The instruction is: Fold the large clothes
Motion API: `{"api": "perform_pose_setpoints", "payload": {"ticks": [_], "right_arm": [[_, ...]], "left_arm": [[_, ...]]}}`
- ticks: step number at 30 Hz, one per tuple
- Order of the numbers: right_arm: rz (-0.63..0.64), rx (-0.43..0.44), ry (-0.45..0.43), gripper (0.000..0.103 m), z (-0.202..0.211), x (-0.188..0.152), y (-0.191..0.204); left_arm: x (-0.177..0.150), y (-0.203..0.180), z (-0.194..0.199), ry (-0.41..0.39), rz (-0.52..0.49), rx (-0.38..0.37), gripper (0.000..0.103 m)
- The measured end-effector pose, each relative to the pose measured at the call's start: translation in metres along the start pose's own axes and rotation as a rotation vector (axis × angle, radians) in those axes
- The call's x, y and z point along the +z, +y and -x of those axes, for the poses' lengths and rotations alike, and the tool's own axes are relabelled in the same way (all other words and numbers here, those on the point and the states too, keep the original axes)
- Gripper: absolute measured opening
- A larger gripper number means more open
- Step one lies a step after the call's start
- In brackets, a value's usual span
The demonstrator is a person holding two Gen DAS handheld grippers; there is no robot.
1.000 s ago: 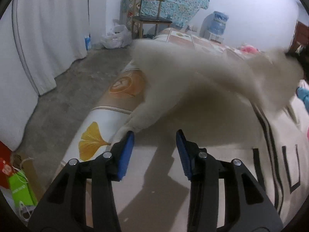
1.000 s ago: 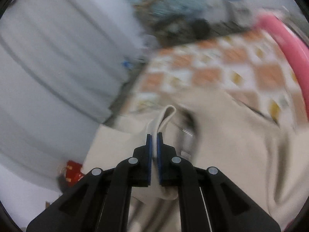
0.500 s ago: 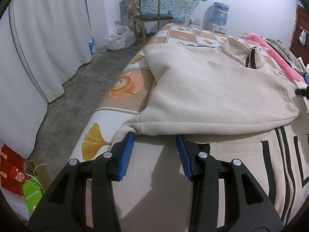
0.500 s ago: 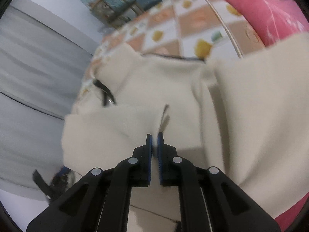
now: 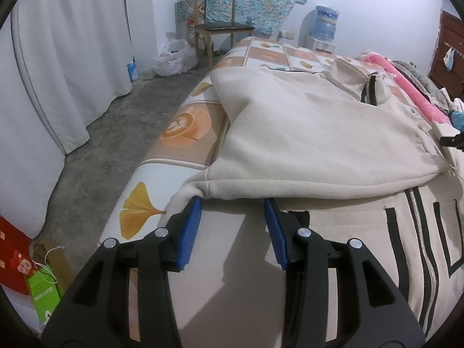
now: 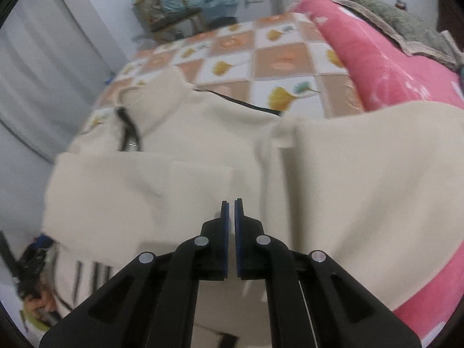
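A cream zip-up jacket [image 5: 319, 133] with black stripes lies spread on the bed. One sleeve [image 6: 130, 191] is folded flat across its body. My left gripper [image 5: 232, 206] rests on the jacket just in front of the folded sleeve's edge, near the bed's left side. Its blue pads stand apart and grip nothing. My right gripper [image 6: 231, 203] is low over the jacket at the sleeve's cuff end, shut on the cuff. The left wrist view shows its black tip [image 5: 452, 140] at the far right edge, right by the cuff [image 5: 443, 129].
The bed sheet [image 5: 185, 133] has orange leaf and coffee squares. A pink blanket [image 6: 377, 66] is rolled along the bed's far side. A concrete floor, white curtain [image 5: 58, 58], wooden chair [image 5: 220, 29], plastic bag [image 5: 174, 61] and green bag [image 5: 43, 293] are on the left.
The sleeve swung across in a blur and now lies flat over the jacket body. My right gripper came down with it. The left gripper stayed put.
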State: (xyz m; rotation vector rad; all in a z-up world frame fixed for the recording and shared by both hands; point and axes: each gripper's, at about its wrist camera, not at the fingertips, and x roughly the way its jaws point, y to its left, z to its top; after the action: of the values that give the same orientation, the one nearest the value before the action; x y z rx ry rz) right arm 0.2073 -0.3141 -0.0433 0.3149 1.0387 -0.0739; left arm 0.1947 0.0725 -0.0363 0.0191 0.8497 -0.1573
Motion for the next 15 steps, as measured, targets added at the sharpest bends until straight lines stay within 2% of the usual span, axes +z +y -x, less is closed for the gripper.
{"api": "perform_pose_setpoints", "payload": {"ticks": [2, 6, 7, 8, 10, 13, 14, 15], "right_arm": [[-0.03, -0.008, 0.031, 0.004, -0.006, -0.004, -0.009], [-0.095, 0.158, 0.036, 0.007, 0.002, -0.01, -0.013], [-0.091, 0.176, 0.037, 0.017, 0.003, -0.011, -0.011], [-0.089, 0.195, 0.041, 0.037, 0.004, -0.01, -0.009], [-0.087, 0.199, 0.039, 0.051, 0.003, -0.009, -0.006], [-0.046, 0.174, 0.089, 0.051, -0.012, -0.006, 0.003], [-0.04, 0.168, 0.118, 0.046, -0.021, -0.006, 0.005], [-0.034, 0.161, 0.135, 0.034, -0.027, -0.007, 0.007]], "left_arm": [[-0.001, 0.0, 0.001, 0.0, -0.006, -0.011, 0.043], [-0.001, 0.002, 0.003, 0.003, 0.0, -0.024, 0.043], [-0.001, 0.003, 0.004, 0.006, 0.005, -0.023, 0.043], [-0.002, 0.004, 0.005, 0.008, 0.01, -0.023, 0.043], [-0.002, 0.004, 0.009, 0.005, 0.014, -0.026, 0.043], [-0.004, 0.002, 0.014, -0.007, 0.009, -0.026, 0.043], [-0.004, 0.001, 0.015, -0.01, 0.007, -0.025, 0.043], [-0.005, 0.0, 0.016, -0.013, 0.005, -0.019, 0.043]]}}
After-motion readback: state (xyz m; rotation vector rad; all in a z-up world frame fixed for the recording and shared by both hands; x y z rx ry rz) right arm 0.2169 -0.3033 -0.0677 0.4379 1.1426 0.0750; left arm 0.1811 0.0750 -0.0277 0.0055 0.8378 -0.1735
